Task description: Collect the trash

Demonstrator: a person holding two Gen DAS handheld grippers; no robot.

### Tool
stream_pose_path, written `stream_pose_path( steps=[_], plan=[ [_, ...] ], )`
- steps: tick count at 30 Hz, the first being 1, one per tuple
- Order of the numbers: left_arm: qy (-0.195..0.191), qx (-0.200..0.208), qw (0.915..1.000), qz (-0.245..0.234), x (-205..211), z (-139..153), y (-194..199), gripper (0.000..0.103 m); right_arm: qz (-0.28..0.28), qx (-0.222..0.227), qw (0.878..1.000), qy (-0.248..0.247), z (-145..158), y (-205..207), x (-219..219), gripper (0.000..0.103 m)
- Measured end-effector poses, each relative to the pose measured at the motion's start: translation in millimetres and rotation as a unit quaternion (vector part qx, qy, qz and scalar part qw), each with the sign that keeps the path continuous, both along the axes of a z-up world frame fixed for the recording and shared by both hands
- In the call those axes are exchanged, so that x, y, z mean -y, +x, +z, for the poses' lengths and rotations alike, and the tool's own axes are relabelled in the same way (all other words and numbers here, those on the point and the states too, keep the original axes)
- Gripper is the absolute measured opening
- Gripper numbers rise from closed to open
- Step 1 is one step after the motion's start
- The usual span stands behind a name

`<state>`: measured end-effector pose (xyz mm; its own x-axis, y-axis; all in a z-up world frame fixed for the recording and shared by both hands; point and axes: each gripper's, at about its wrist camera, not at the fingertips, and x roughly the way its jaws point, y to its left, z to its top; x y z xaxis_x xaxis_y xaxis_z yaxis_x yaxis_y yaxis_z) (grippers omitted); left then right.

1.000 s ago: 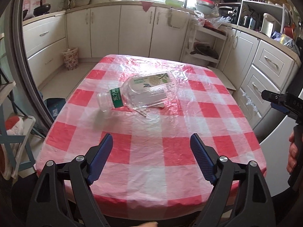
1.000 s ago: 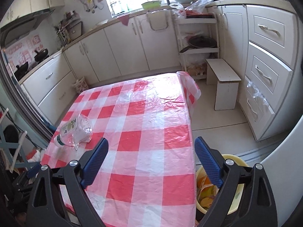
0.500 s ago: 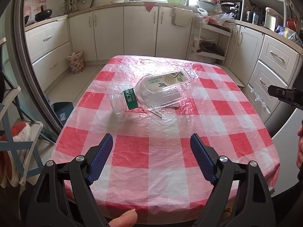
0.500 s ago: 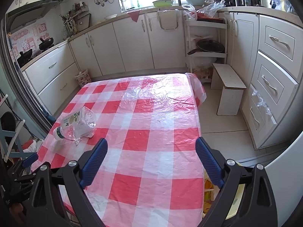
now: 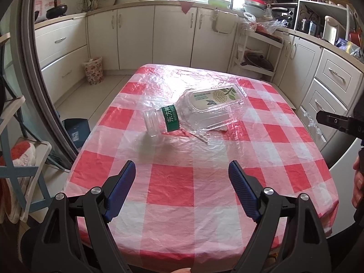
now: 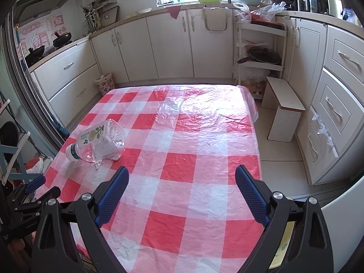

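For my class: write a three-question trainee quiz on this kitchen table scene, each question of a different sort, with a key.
1. True or false: the plastic bottle stands upright on the checked tablecloth.
2. Multiple choice: the left hand-held gripper is A) shut on the bottle, B) open and empty, C) shut on nothing.
3. Fill in: the band near the bottle's neck is ____.

Key: 1 false, it lies on its side. 2 B. 3 green.
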<state>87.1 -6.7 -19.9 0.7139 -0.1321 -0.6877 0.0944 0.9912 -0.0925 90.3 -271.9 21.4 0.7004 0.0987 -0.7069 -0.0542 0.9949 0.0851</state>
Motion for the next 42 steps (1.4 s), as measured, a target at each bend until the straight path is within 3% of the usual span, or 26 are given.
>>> stream_pose_path(
  steps=[9, 14, 23, 27, 33, 42],
  plan=[
    [0.005, 0.014, 0.9999, 0.002, -7.7, 5.6, 7.0, 0.080, 0.027, -0.009, 1.000, -0.007, -8.4, 16.7, -31.3, 0.091],
    [0.019, 0.022, 0.9984, -0.049, -3.4, 7.4, 20.3, 0.080, 0.039, -0.015, 0.999, -0.008, -12.8, 26.4, -44.7, 0.091],
    [0.080, 0.034, 0.9884, -0.124, 13.9, 1.4, 63.4, 0.080, 0.043, -0.023, 0.999, -0.005, -17.0, 38.9, -48.2, 0.091],
    [0.125, 0.022, 0.9780, -0.165, 25.9, -8.8, 80.3, 0.080, 0.040, -0.023, 0.999, -0.005, -17.5, 44.7, -43.8, 0.091],
    [0.160, 0.012, 0.9674, -0.196, 38.3, -21.6, 103.2, 0.082, 0.034, -0.025, 0.999, 0.011, -17.1, 55.2, -33.9, 0.091],
    [0.129, -0.008, 0.9624, -0.239, 49.0, -15.3, 105.3, 0.083, 0.025, -0.032, 0.999, 0.035, -20.0, 61.1, -25.1, 0.091]
  ],
)
